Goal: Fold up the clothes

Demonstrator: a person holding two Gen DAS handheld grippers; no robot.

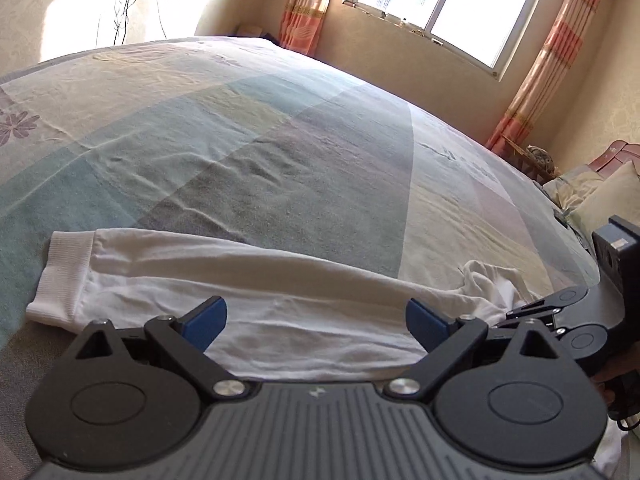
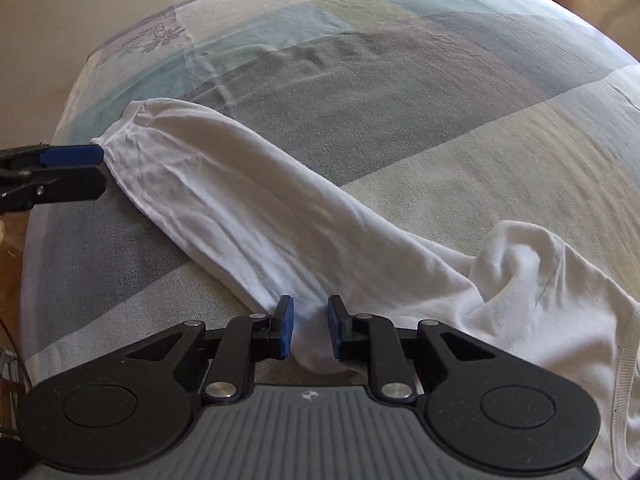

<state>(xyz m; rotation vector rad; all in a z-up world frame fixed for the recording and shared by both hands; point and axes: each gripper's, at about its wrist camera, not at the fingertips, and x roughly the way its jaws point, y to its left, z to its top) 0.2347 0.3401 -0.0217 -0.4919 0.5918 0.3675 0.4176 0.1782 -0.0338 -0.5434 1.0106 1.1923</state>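
Note:
A white long-sleeved garment (image 1: 248, 280) lies on the bed, one sleeve stretched out flat to its ribbed cuff (image 1: 60, 276). My left gripper (image 1: 316, 320) hovers open over the middle of that sleeve, its blue pads wide apart and holding nothing. In the right wrist view the same sleeve (image 2: 248, 208) runs diagonally, and the left gripper (image 2: 96, 172) sits by the cuff end at the far left. My right gripper (image 2: 311, 332) is shut on a fold of the sleeve near the bunched shoulder (image 2: 516, 264). It shows in the left wrist view as the right gripper (image 1: 516, 314) at the right edge.
The bed (image 1: 280, 140) is covered by a patchwork sheet in grey, blue and beige. Pillows (image 1: 596, 196) lie at the right. A window (image 1: 448, 4) and orange curtains (image 1: 552, 60) stand behind it. The bed's edge and wooden floor (image 2: 12, 248) are at the left.

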